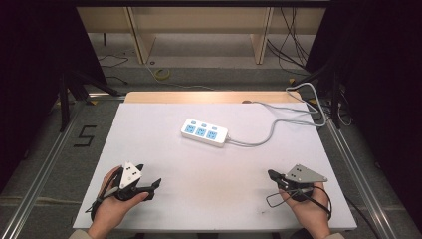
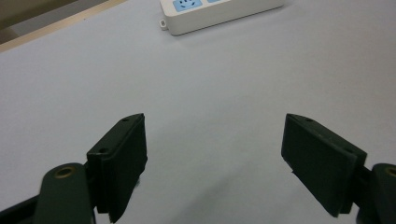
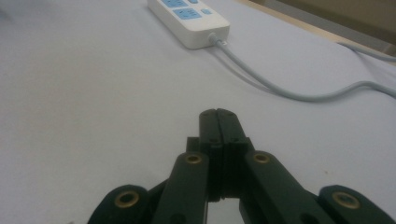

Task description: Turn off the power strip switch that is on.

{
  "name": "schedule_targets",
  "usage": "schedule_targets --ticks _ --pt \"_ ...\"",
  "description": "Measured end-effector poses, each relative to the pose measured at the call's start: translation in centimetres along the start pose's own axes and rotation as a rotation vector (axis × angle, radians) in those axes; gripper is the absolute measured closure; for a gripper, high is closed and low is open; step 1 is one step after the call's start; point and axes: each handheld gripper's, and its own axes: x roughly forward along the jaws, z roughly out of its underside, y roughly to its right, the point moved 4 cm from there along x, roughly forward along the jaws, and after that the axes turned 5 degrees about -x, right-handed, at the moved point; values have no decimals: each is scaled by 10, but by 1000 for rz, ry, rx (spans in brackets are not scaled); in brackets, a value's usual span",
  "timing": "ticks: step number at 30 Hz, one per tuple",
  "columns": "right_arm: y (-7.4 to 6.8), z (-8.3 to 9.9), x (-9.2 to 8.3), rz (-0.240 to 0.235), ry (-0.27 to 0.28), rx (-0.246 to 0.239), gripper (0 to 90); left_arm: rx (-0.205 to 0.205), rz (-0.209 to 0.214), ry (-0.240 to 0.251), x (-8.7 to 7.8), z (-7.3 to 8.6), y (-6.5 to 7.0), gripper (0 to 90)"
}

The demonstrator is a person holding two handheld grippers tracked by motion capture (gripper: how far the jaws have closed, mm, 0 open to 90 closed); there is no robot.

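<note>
A white power strip with blue sockets lies in the middle of the white table top, its grey cable running off to the back right. The strip also appears at the top of the left gripper view and the right gripper view. My left gripper rests near the front left edge, jaws wide apart with bare table between the pads. My right gripper rests near the front right, its jaws pressed together with nothing between them.
The grey cable curves across the table ahead of the right gripper. Beyond the table lie a wooden bench frame, floor cables and a yellow tape roll. Metal rails run along both sides of the table.
</note>
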Motion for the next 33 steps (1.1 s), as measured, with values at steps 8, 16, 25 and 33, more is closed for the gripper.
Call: schedule_targets --ticks 8,16,25,33 --pt "-2 -8 6 -6 -8 -9 900 -9 -4 2 0 0 -1 227" --pt "-1 -15 12 -8 -11 -28 900 -11 -7 2 0 0 -2 229" --pt "2 -20 16 -15 -31 -46 900 -10 -5 -2 0 0 -2 231" --pt "2 -27 20 -24 -38 -39 900 -7 -8 0 0 0 -2 231"
